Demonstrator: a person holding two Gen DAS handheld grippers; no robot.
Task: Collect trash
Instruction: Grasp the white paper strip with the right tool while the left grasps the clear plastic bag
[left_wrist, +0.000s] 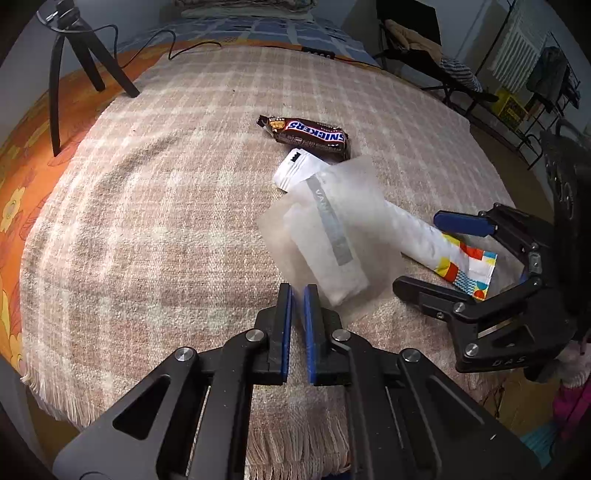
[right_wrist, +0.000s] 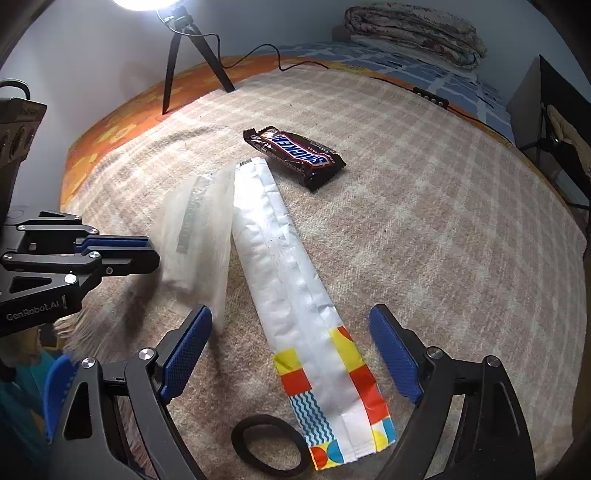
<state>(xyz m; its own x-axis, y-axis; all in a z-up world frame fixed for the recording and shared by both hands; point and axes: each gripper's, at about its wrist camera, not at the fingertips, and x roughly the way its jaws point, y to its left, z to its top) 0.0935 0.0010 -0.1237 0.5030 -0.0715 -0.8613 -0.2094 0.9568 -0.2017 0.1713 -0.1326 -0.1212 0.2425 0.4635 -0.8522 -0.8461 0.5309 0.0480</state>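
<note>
Pressed together, the left gripper (left_wrist: 297, 295) seems to pinch the corner of a blurred translucent frosted plastic packet (left_wrist: 325, 236), probably lifting it as trash. Just beside it, the right gripper (right_wrist: 291, 354) stands spread astride a long white paper wrapper with a colourful printed end (right_wrist: 295, 306), likely next. Beyond lies a brown Snickers bar wrapper (left_wrist: 306, 134) on the checked beige blanket (left_wrist: 147, 221) covering the bed.
</note>
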